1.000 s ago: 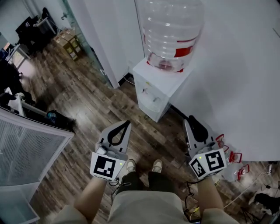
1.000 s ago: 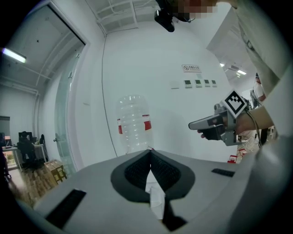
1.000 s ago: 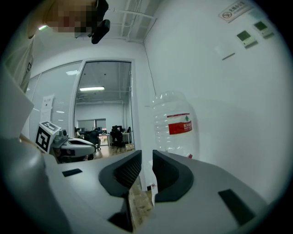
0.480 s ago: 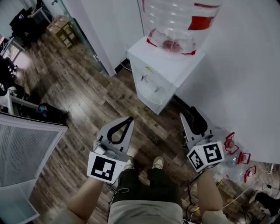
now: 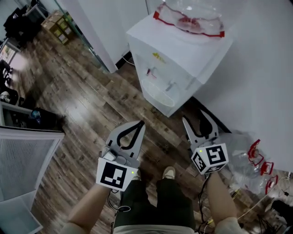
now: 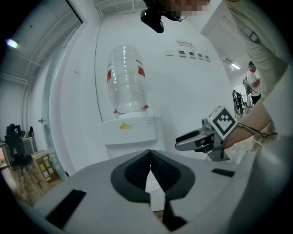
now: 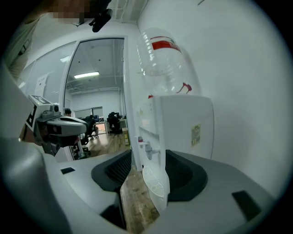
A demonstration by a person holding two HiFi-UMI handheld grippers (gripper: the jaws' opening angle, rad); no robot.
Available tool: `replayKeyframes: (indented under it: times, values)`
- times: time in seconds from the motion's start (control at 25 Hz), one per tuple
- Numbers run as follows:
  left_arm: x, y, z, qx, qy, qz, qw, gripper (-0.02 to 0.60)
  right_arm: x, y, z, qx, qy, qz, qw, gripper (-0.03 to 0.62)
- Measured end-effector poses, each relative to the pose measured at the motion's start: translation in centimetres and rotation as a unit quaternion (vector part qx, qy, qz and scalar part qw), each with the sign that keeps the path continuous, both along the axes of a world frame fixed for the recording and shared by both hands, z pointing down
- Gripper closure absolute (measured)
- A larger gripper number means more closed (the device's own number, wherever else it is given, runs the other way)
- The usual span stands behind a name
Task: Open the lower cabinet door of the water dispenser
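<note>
White water dispenser [image 5: 181,52] nearer than before | left claw [image 5: 139,123] clenched | right claw [image 5: 198,119] opening, empty

The water dispenser [image 5: 183,50] stands on the floor [image 5: 78,100] with its back against the wall [image 5: 261,68], and a bottle [image 5: 192,13] sits upended on its top. Two taps [image 5: 170,85] project from its front, with the drip tray [image 5: 158,93] directly below them. The person's shoes [image 5: 169,172] stand on the floor in front of the dispenser, well apart from it. To the right of the shoes, a heap of empty bottles [image 5: 247,157] lies along the foot of the wall. Far to the left, behind the dispenser, cardboard boxes [image 5: 57,20] are stacked on the floor.
</note>
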State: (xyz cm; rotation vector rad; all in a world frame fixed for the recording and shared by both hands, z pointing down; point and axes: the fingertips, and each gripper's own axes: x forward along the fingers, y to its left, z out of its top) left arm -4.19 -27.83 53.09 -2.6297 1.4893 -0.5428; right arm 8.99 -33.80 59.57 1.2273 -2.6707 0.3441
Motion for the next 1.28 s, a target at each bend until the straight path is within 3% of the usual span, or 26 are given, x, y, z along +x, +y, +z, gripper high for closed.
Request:
replayKeyframes:
  times: [0.16,0.56,0.68,0.84,1.0,1.28]
  values:
    - [0.3,-1.3,4.9,-0.008,0.004,0.016,0.9998,0.576,-1.2,-1.4,6.8,-0.034,-0.015,0.01,0.999,0.364]
    - [0.3,-4.3,17.0,-0.023,0.026,0.008,0.9994,0.575,-2.0,-3.4,20.6,-0.039,0.034,0.02,0.998,0.321]
    - [0.0,-5.2,19.9,-0.031,0.037,-0.005,0.9988,0.575,-1.4,-4.7,24.2,-0.05,0.027,0.041,0.998,0.306]
    - [-0.3,-6.5,22.5,-0.034,0.058,-0.021,0.9975,0.575,-1.2,-6.6,28.3,-0.06,0.037,0.053,0.996,0.287]
    - [-1.0,-7.3,24.9,-0.049,0.055,-0.028,0.9969,0.575,-1.5,-8.2,31.3,-0.06,0.051,0.061,0.995,0.287]
    - [-2.6,-8.3,26.4,-0.059,0.071,-0.047,0.9946,0.575,-1.4,-10.0,33.3,-0.046,0.044,0.1,0.993,0.288]
